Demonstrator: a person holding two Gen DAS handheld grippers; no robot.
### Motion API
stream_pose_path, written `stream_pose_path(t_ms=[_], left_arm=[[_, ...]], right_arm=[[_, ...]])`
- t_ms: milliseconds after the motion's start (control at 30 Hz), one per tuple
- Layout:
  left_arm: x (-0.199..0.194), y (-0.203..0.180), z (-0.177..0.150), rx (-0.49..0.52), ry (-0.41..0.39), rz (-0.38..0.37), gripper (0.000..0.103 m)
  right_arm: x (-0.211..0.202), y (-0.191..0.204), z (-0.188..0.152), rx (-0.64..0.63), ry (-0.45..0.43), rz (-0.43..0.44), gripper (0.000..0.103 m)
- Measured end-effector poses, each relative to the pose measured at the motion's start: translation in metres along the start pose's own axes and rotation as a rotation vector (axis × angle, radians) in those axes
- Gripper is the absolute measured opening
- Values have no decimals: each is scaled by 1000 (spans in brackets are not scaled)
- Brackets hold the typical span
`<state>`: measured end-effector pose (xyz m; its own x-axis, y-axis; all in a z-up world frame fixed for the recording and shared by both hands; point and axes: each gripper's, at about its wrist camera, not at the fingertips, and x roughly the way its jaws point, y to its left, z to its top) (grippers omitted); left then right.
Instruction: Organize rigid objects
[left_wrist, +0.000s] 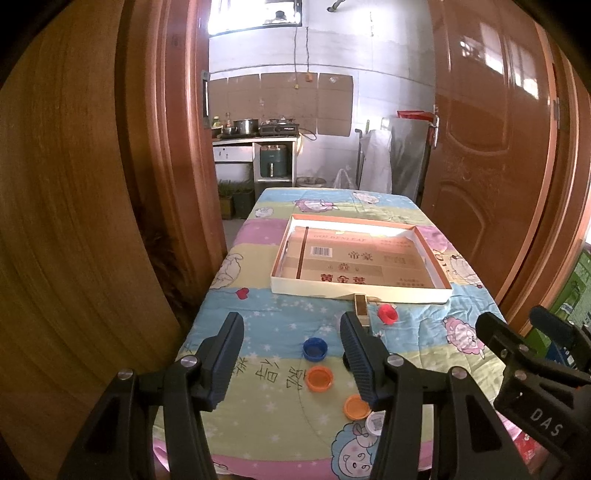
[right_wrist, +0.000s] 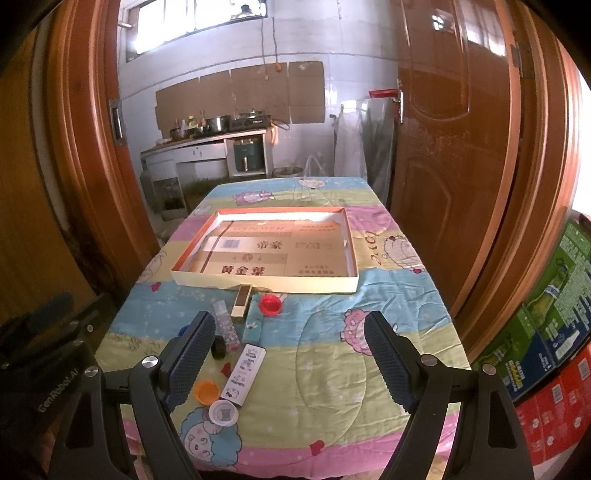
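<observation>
Both ribbed-pad claws, left gripper and right gripper, spread, empty. Round plastic caps near quilted table's front edge; shallow cardboard tray mid-table.

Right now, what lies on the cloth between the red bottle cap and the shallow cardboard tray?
Nothing: in the right wrist view, only bare patterned cloth separates the red cap from the tray's near wall. A small gold box lies just left of the cap.

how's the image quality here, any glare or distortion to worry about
Left wrist view: strong fisheye bending of the door frames, blown-out window, glare on the glossy door, sunlit far wall of the shallow box. Right wrist view: same barrel distortion, overexposed window, door sheen; bottle caps stay readable, like the red cap.
</observation>
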<state>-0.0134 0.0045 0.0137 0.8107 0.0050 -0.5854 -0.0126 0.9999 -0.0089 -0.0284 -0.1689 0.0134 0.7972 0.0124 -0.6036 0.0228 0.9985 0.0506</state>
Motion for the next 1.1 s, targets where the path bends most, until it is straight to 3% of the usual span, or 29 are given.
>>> stream_pose_path(t_ms=[1100], left_arm=[[3, -1, -5, -2, 16, 0, 55]], right_arm=[[0, 1, -3, 3, -4, 10, 84]])
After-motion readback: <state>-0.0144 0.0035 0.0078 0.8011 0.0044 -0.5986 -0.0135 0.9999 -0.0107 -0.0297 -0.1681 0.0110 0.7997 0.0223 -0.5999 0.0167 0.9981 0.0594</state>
